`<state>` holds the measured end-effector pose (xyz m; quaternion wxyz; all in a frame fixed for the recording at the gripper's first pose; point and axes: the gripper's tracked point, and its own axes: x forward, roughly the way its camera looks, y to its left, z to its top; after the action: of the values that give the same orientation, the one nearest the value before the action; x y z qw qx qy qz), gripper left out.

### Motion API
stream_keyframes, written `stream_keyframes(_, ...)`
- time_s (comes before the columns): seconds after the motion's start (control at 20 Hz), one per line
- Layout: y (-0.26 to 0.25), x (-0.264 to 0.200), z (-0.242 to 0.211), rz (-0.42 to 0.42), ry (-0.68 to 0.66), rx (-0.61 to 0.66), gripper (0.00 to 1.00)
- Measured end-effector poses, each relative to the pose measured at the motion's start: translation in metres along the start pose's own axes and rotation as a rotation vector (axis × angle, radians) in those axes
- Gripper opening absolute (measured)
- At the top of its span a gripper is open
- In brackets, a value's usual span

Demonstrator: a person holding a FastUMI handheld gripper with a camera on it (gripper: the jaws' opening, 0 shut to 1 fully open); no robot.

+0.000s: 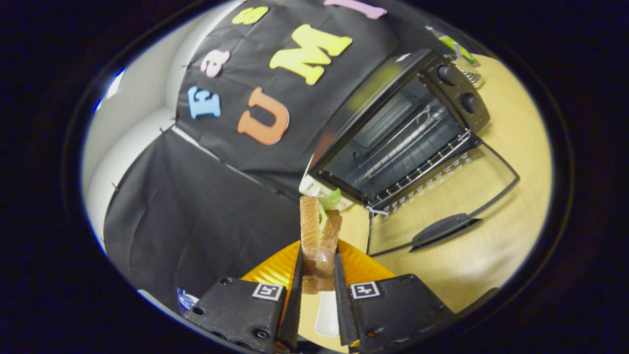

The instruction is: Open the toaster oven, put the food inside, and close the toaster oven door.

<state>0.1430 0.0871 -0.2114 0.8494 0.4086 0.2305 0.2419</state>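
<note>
My gripper is shut on a sandwich, brown bread slices with green lettuce poking out at its far end. The sandwich stands up between the fingers, lifted above an orange plate. Beyond and to the right stands the black toaster oven on the wooden table. Its glass door hangs fully open and lies flat toward me, handle at the near edge. A wire rack shows inside the dark cavity. Two knobs sit on the oven's far side panel.
The light wooden table stretches under and past the oven door. A wire basket with a green item stands behind the oven. A white object lies by the oven's near corner. Black cloth walls close the left side.
</note>
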Motion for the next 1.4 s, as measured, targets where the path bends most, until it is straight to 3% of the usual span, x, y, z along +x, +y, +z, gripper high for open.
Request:
stream_keyframes(0.25,-0.03,-0.001,0.054,-0.013,-0.266,0.138,0.36)
stream_keyframes(0.5,-0.083,0.002,0.096,-0.109,-0.517,0.332,0.36)
stream_keyframes(1.0,-0.112,0.076,0.128,-0.16,-0.5,0.402,0.36)
stream_keyframes(1.4,-0.124,0.131,0.158,-0.191,-0.473,0.351,0.36)
